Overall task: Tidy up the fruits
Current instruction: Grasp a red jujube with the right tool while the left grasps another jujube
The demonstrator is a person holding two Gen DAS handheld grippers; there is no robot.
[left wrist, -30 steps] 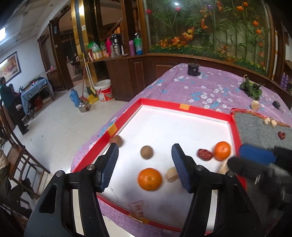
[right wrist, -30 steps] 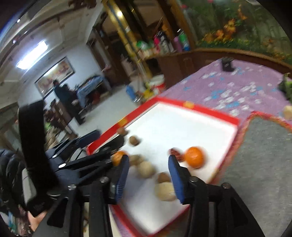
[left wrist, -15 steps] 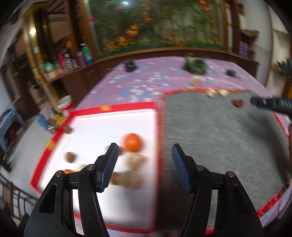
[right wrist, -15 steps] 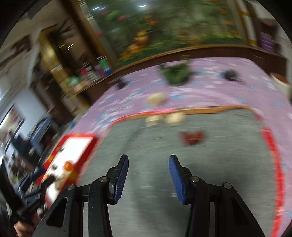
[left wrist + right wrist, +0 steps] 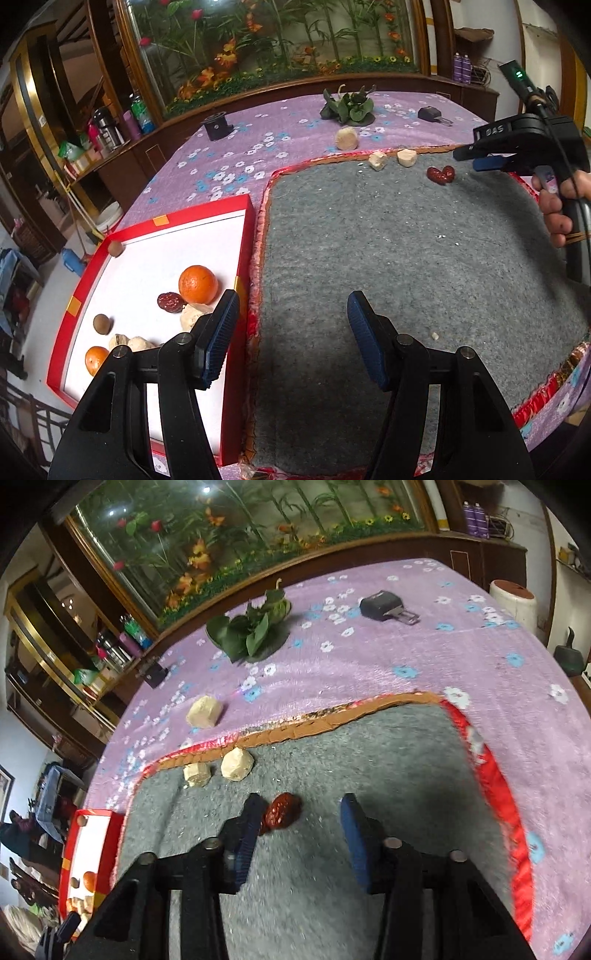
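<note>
Red date (image 5: 282,810) on the gray mat (image 5: 388,775) looks small, light and wrinkly, so I squeeze its middle softly; my right gripper (image 5: 299,834) has been closing, still empty.

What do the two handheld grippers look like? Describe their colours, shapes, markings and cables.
Both the left gripper and right gripper have black angular frames with round pivot pins and ribbed blue finger pads. The right one bears pale lettering, a black cable and a green light.
</note>
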